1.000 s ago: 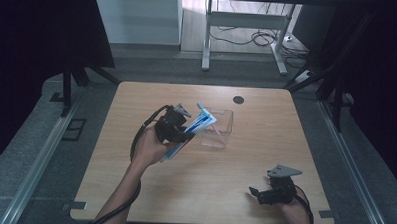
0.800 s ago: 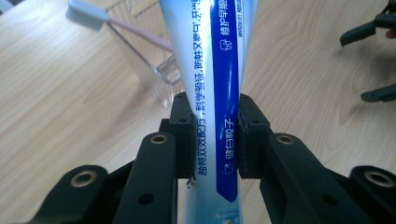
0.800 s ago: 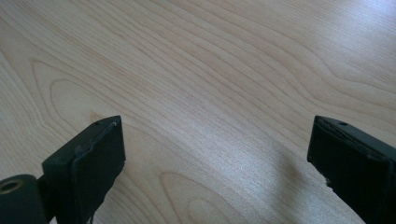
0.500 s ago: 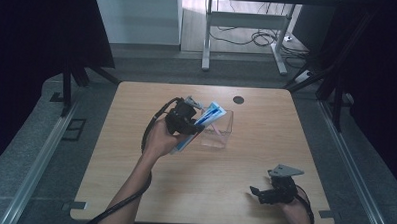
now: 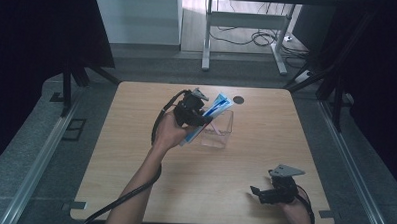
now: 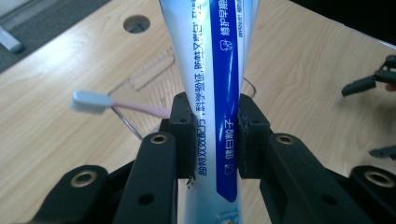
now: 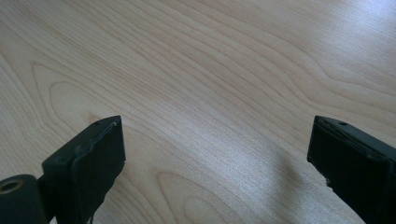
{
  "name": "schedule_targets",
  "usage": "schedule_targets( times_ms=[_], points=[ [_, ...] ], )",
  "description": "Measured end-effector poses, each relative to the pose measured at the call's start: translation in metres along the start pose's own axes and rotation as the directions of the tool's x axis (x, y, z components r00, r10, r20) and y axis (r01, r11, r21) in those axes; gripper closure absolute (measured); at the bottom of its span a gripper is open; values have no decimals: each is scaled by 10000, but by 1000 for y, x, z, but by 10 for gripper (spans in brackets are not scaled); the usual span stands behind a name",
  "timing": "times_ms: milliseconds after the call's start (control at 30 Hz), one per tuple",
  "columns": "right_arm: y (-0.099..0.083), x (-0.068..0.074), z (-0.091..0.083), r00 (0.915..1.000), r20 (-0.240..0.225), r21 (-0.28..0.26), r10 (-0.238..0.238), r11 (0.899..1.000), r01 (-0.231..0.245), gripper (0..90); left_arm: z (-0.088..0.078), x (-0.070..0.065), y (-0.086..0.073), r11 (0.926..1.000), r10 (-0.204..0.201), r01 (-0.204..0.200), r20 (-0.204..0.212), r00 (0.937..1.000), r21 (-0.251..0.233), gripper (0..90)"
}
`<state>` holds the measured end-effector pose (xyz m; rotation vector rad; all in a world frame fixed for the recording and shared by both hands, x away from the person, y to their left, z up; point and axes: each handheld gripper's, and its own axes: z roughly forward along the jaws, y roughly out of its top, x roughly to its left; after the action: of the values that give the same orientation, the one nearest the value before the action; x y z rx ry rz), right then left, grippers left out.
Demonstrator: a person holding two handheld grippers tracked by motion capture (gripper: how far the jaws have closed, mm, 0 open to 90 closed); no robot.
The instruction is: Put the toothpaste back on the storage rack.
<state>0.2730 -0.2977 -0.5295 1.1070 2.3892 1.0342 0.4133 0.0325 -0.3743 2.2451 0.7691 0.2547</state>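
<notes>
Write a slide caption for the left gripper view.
Left tool clamps a blue-and-white toothpaste tube above a clear container holding a pink toothbrush.

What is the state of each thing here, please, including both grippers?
Toothpaste tube: clamped between the left gripper's jaws, lifted over the clear box.
Toothbrush: leaning in the clear box, head up.
Left gripper: shut on the tube.
Right gripper: open, holding nothing, low over the table.

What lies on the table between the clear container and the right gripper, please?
Nothing: in the high view, bare wood separates the clear container from the right gripper.
</notes>
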Motion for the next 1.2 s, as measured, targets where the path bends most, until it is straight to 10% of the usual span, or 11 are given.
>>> schedule_targets(
  times_ms=[1200],
  points=[
    [-1, 0, 1, 9999, -80, 33, -65, 10000, 66, 40, 43, 10, 40, 9889, -170, 126, -286, 9994, -1483, 725]
  ],
)
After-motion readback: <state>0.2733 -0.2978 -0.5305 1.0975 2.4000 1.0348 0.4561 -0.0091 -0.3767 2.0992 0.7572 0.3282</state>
